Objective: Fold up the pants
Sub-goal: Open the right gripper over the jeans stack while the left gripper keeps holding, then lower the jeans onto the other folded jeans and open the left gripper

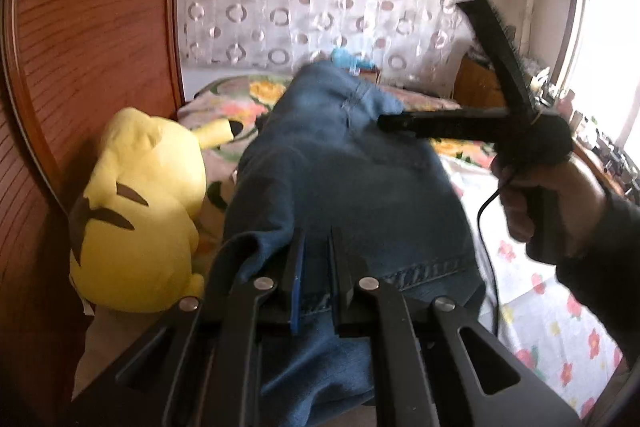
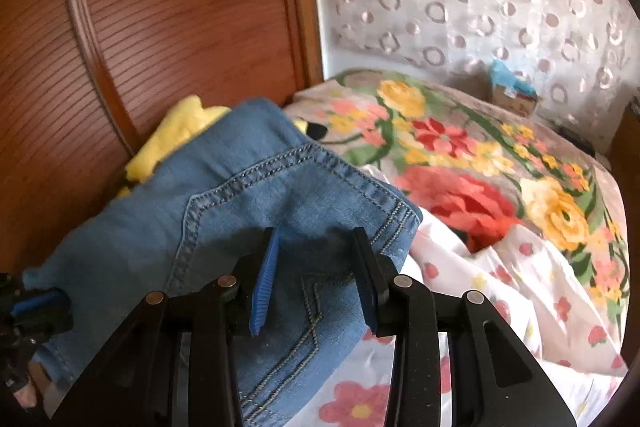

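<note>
The left gripper (image 1: 316, 255) has its 2 fingers nearly closed on a denim fold near the hem; the right gripper (image 2: 316, 259) hangs spread wide over the pocket seam, holding nothing. The pants (image 1: 340, 163) lie bunched on the floral bed (image 2: 500, 155), touching the yellow plush (image 1: 140, 203) beside them. Denim looks heavy, limp, grippy; thick seams or waistband should hold best.

Black tongs (image 1: 316, 263) with blue ribbed pads (image 2: 264, 285), silver pivot screws, thin black cable, dark sleeve.
</note>
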Action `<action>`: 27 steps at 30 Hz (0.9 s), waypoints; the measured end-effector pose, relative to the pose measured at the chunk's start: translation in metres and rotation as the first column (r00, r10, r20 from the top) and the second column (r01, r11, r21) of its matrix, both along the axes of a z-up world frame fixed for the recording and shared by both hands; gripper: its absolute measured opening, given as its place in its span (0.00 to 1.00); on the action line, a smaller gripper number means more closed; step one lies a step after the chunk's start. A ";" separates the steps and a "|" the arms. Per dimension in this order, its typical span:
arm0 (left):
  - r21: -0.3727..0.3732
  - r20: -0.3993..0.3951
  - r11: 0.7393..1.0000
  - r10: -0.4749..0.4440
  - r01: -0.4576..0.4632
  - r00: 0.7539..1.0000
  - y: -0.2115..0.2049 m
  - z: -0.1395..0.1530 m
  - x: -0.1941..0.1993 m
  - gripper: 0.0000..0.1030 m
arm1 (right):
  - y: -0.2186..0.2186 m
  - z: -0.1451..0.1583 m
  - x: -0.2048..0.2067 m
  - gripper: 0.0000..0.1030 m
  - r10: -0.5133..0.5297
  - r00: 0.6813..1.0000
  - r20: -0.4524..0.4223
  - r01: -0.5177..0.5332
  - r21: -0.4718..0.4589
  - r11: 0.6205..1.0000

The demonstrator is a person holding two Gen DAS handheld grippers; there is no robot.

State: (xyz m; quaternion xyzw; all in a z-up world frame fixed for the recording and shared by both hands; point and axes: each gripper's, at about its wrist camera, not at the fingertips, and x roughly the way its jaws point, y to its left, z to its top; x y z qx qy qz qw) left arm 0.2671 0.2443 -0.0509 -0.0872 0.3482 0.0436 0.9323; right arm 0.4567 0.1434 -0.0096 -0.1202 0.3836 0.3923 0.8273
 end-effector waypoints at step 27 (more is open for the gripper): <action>0.103 0.155 0.990 -0.106 0.091 0.982 -0.108 0.084 -0.110 0.08 | -0.159 0.123 -0.187 0.43 -0.084 0.982 0.167 0.057 0.161 0.985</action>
